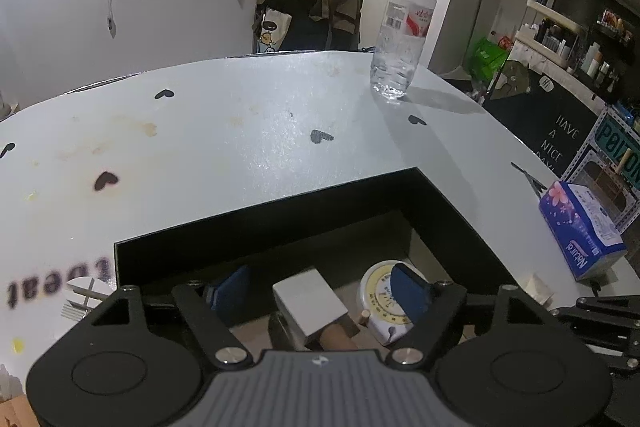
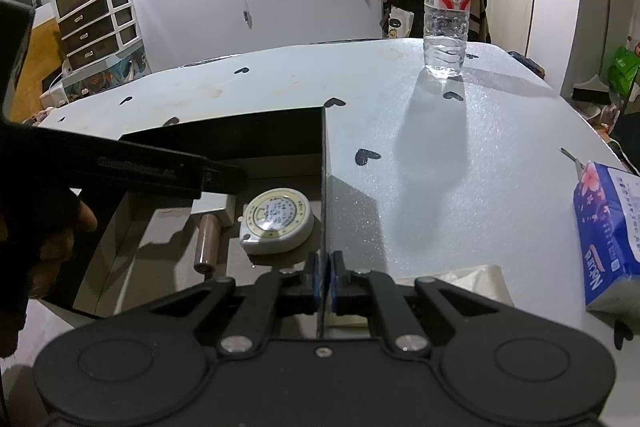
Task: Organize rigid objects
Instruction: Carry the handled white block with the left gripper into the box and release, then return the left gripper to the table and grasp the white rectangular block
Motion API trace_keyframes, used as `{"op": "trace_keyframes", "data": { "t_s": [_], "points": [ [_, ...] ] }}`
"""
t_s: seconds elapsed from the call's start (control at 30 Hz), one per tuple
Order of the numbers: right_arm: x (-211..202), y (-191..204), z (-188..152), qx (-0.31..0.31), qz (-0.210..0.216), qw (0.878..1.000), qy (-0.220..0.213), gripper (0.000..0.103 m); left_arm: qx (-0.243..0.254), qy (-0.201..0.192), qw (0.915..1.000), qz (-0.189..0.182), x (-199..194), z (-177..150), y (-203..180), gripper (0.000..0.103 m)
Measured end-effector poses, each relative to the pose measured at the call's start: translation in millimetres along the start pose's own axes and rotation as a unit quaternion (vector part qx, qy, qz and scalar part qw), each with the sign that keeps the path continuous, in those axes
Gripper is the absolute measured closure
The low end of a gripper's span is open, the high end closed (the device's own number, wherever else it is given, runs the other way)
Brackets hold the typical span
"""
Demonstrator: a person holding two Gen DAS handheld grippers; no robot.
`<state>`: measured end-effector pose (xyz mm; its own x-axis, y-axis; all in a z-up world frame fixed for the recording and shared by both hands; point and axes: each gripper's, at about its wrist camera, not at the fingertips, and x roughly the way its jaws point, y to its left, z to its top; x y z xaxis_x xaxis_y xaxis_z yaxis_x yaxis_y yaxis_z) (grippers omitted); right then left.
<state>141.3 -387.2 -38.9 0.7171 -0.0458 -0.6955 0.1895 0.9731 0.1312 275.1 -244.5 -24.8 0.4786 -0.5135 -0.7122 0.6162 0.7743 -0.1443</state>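
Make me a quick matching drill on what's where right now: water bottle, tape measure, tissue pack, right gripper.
Things:
1. water bottle
2. tape measure
3. tissue pack
4. right gripper

Places or states:
A. lying inside the black box
B. jaws shut on the box's right wall
C. standing upright at the far side of the table
D. at the table's right edge

Pairs: 1-C, 2-A, 3-D, 4-B

Inside the black box (image 1: pixel 260 227), a white block (image 1: pixel 308 301), tape measure (image 2: pixel 278 221) and cylinder (image 2: pixel 206 243) crowd the floor. Beyond, the bench (image 1: pixel 240 131) seems open up to the bottle (image 1: pixel 402 31).
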Motion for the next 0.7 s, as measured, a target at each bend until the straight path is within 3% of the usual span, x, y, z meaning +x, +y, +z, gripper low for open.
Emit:
{"op": "trace_keyframes", "data": {
  "t_s": [0.7],
  "points": [
    [1.3, -2.6, 1.0, 0.009, 0.002, 1.0, 0.002, 0.097, 0.01, -0.054, 0.9985, 0.004, -51.7, -2.1, -11.5, 0.002]
  ]
}}
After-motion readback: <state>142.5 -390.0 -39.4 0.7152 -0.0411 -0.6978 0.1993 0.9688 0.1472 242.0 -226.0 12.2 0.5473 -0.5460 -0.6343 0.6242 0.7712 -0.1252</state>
